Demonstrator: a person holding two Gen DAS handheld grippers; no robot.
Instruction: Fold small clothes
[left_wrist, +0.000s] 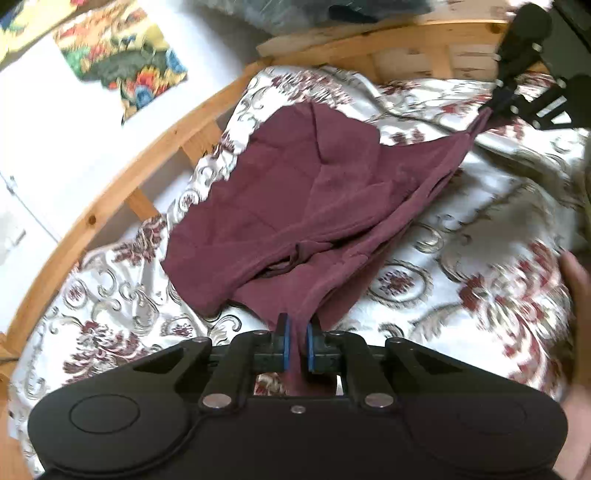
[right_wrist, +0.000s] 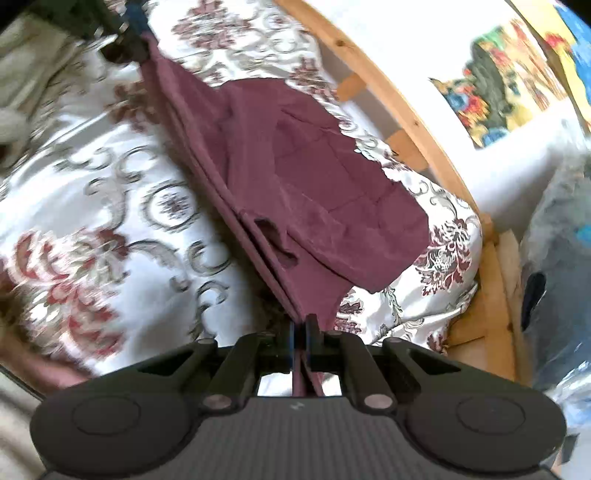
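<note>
A maroon garment (left_wrist: 295, 192) (right_wrist: 314, 177) hangs over a white floral bedspread (left_wrist: 461, 258) (right_wrist: 92, 177). Its near edge is stretched taut between my two grippers, and the rest drapes down toward the bed's wooden edge. My left gripper (left_wrist: 297, 332) is shut on one corner, with cloth pinched between the blue pads; it shows in the right wrist view at top left (right_wrist: 136, 26). My right gripper (right_wrist: 303, 332) is shut on the other corner and appears at top right in the left wrist view (left_wrist: 495, 107).
A pale wooden bed frame (left_wrist: 110, 206) (right_wrist: 391, 96) curves along the far side of the bedspread. Beyond it a colourful printed cloth (left_wrist: 125, 62) (right_wrist: 495, 96) lies on a white surface. A hand (left_wrist: 576, 280) shows at the right edge. Clear plastic bags (right_wrist: 554, 258) lie at right.
</note>
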